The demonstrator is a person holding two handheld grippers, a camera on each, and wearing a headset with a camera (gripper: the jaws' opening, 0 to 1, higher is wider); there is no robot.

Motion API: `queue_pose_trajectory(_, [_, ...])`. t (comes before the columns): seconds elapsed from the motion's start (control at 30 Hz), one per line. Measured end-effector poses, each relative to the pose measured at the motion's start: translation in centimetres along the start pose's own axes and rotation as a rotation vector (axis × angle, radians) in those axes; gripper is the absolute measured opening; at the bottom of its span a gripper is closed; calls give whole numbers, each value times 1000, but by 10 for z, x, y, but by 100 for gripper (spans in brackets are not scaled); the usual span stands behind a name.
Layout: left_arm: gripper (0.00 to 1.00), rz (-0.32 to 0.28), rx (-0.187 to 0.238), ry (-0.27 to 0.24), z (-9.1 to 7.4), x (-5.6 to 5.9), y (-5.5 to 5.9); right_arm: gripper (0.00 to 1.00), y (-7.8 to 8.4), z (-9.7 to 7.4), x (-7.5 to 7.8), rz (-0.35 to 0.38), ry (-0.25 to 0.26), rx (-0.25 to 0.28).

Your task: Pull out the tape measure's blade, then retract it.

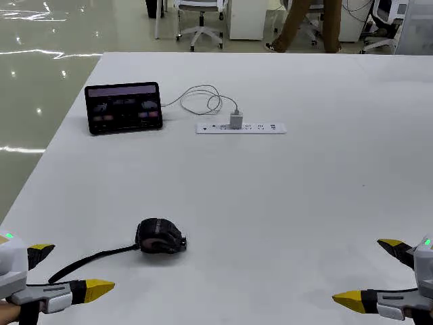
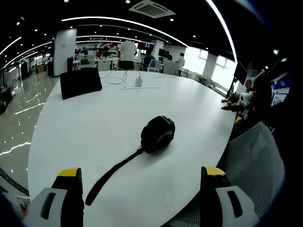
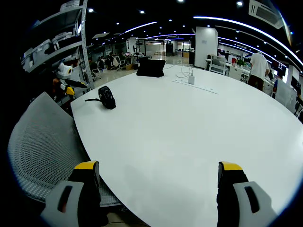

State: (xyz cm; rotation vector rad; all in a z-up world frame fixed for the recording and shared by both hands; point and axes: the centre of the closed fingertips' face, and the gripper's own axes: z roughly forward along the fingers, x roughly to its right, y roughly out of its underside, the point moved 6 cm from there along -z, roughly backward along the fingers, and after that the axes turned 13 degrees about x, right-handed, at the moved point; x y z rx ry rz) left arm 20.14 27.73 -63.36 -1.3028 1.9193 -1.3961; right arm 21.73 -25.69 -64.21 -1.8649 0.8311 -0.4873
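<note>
Head view: the black tape measure [image 1: 160,236] lies on the white table [image 1: 284,196] close to its near edge, toward the left side, with its strap [image 1: 88,261] trailing toward the left gripper [image 1: 71,269]. The right gripper [image 1: 367,271] hovers at the near edge by the right side, well apart. Both have jaws spread wide and hold nothing. A tablet [image 1: 123,107] and a power strip [image 1: 241,127] sit toward the far edge.

Left gripper view: the tape measure [image 2: 158,133] rests ahead of the wide-open jaws, untouched.

Right gripper view: the jaws gape over bare table, and the tape measure [image 3: 107,97] lies far off beside the table's edge
</note>
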Motion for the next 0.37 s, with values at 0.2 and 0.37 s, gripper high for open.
queue_pose_trajectory(0.2, [100, -2, 2, 3, 2, 1, -1, 100, 3, -1, -1, 8, -4, -8])
queue_pose_trajectory(0.37, [100, -4, -3, 4, 2, 1, 0, 100, 4, -1, -4, 4, -14, -14])
